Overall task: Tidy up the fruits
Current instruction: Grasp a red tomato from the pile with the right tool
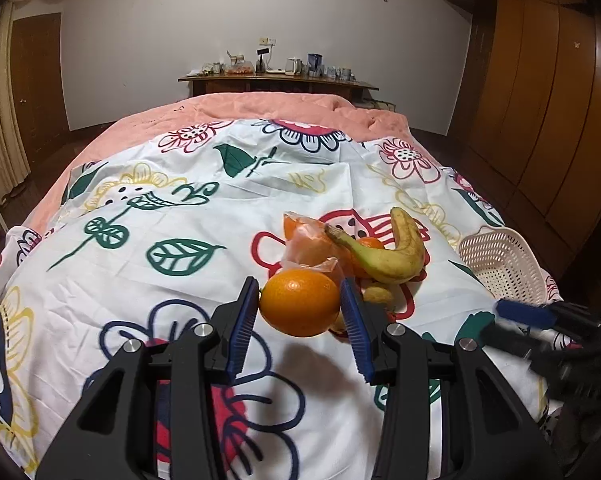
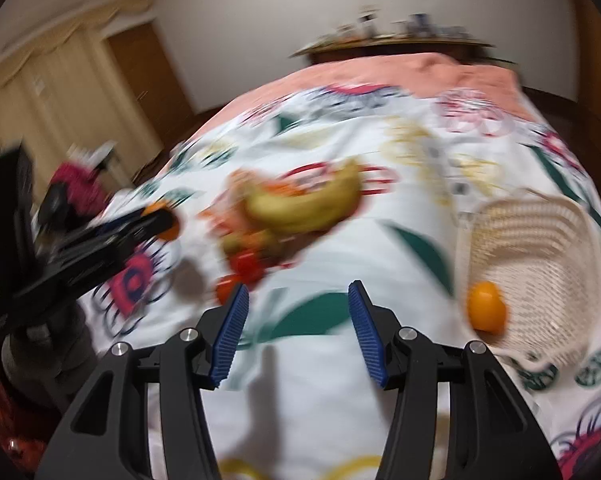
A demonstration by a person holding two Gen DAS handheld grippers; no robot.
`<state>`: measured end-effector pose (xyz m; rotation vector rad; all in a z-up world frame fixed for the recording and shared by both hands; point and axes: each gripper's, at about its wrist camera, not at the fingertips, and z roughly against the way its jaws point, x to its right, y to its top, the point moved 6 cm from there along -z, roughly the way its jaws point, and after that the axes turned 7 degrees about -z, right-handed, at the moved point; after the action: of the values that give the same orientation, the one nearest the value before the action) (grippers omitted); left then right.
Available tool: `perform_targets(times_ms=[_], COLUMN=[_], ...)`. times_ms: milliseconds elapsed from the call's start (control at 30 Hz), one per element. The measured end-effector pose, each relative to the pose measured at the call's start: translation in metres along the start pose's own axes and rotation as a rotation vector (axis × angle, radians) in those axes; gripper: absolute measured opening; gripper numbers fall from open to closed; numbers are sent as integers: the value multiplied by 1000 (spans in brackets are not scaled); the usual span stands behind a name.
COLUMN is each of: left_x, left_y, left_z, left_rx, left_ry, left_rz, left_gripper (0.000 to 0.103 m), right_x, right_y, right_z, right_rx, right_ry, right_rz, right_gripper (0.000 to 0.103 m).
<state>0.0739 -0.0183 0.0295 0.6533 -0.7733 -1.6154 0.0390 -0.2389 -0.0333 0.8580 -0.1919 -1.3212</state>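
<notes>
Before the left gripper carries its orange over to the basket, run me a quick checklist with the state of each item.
1. Left gripper shut on the orange: ok.
2. Orange lifted off the floral sheet: ok, its shadow lies below it.
3. Right gripper holds nothing, jaws apart: ok.
4. Basket has room: ok, one orange fruit at its mouth.
5. Basket upright: not ok, it lies tipped on its side.
6. Right gripper out of the path: cannot tell, blurred.
</notes>
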Motion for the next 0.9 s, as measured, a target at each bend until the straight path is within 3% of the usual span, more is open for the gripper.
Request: perform_targets(times_ms=[133, 367, 767, 900], left_x=[-7, -20, -25, -21], left_y=[0, -2, -7, -7], left_z=[8, 18, 17, 16], left_rx=[19, 42, 36, 33], left_ry=[5, 3, -1, -4], left_rz=[4, 24, 38, 30], left_gripper=[44, 44, 44, 44], right_x=[-39, -58, -48, -48], right_y=[-6, -12, -10, -10], right_z=[-23, -53, -68, -67], right_rx=[-79, -159, -174, -162], right_ry=[25, -14, -72, -77], right_rz=[102, 156, 128, 131], right_gripper=[52, 47, 39, 29])
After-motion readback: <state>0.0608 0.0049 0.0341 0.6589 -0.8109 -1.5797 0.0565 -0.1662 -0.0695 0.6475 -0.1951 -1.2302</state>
